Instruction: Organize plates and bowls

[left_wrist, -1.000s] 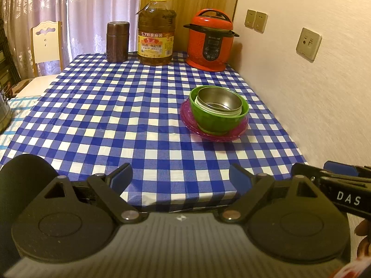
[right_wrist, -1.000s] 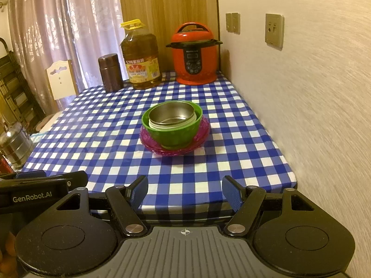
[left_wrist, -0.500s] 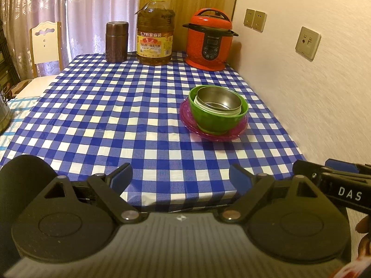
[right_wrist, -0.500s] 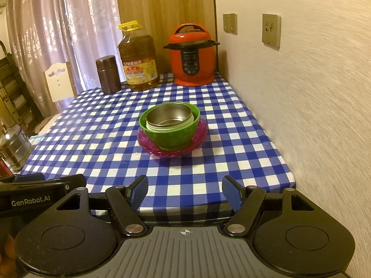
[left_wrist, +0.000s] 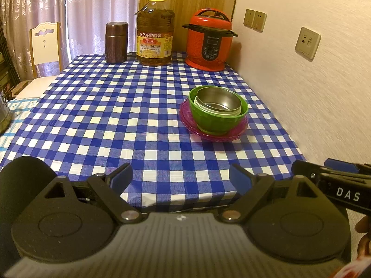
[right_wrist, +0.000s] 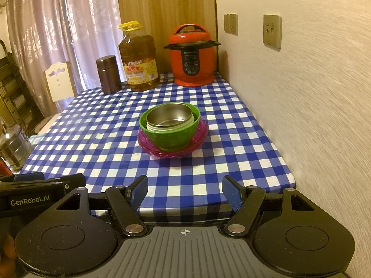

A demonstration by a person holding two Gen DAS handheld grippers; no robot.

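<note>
Right wrist view: my right gripper [right_wrist: 185, 192] and left gripper [left_wrist: 180, 177] gape wide, empty, short of the pink plate [right_wrist: 172, 149] bearing nested green bowl [right_wrist: 171, 134] and steel bowl [right_wrist: 170, 118].

L gripper [left_wrist: 180, 177] & R gripper [right_wrist: 185, 192]: side by side, angled down, fingers apart, empty.

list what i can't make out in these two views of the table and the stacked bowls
- Pink plate: middle hidden under the green bowl, both views.
- Green bowl: inside mostly hidden by the steel bowl nested in it.
- Oil bottle: small label print unreadable.
- Steel pot: cut off by the left edge, both views.
- Right tongs: only a side sliver in the left view, cut by the right edge.
</note>
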